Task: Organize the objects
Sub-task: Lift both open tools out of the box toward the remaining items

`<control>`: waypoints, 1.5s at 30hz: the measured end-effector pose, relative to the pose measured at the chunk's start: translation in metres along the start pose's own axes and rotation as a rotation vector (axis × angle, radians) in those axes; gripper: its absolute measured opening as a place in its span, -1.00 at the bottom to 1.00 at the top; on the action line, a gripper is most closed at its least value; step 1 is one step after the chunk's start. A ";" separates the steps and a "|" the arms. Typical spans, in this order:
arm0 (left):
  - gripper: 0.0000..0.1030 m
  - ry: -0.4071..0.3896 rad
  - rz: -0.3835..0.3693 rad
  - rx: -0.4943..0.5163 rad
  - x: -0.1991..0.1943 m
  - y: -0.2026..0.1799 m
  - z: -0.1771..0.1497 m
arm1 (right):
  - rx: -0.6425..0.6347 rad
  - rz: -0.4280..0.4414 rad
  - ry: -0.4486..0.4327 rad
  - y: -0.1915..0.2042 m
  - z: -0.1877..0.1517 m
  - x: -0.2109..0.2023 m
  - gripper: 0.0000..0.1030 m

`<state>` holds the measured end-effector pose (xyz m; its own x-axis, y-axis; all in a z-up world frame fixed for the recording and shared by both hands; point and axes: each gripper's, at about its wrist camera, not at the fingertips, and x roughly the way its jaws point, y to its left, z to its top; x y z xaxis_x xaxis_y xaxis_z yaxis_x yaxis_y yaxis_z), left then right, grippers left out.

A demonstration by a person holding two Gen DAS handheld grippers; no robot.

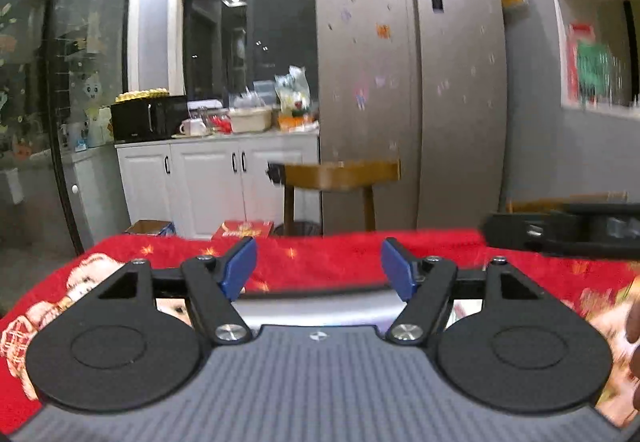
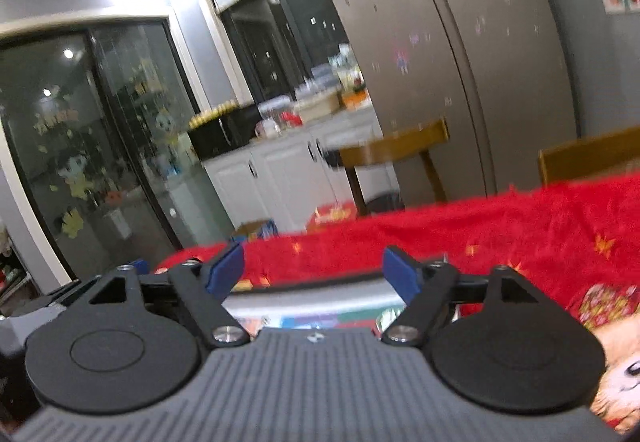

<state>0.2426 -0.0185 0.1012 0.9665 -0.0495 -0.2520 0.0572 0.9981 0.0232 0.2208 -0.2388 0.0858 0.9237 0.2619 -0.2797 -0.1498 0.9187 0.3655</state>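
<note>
In the left wrist view my left gripper (image 1: 318, 266) stands open over a red patterned tablecloth (image 1: 328, 256), with nothing between its blue pads (image 1: 240, 266). My right gripper (image 2: 314, 268) is open too, its pads wide apart and bare above the same red cloth (image 2: 500, 234). Just under each gripper's nose lies a silver-grey surface with a dark rim (image 1: 316, 306) (image 2: 304, 300). It is mostly hidden, and I cannot tell what it is. A colourful printed strip (image 2: 312, 322) shows beneath it in the right wrist view. No other loose object shows on the cloth.
A black part of the right hand's tool (image 1: 560, 236) reaches in at the right. Beyond the table stand wooden chairs (image 1: 340, 172) (image 2: 588, 158), a tall steel fridge (image 1: 440, 82) and white cabinets (image 1: 216, 170) with a cluttered counter. Boxes (image 1: 150, 228) sit on the floor.
</note>
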 end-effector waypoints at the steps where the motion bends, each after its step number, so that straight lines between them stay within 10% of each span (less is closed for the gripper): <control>1: 0.48 -0.015 -0.010 -0.019 -0.006 0.006 0.007 | -0.006 0.003 -0.021 0.004 0.005 -0.009 0.78; 17: 0.64 -0.093 -0.214 -0.072 -0.140 0.027 0.064 | -0.104 -0.037 -0.290 0.063 0.020 -0.146 1.00; 27: 0.64 0.002 -0.293 -0.049 -0.176 0.007 0.017 | -0.115 -0.176 -0.183 0.029 -0.034 -0.170 1.00; 45: 0.64 0.224 -0.323 0.019 -0.128 -0.021 -0.089 | -0.120 -0.108 0.007 -0.006 -0.109 -0.132 1.00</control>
<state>0.0952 -0.0297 0.0472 0.8196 -0.3495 -0.4540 0.3561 0.9315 -0.0740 0.0618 -0.2470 0.0240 0.9342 0.1615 -0.3180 -0.0914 0.9703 0.2241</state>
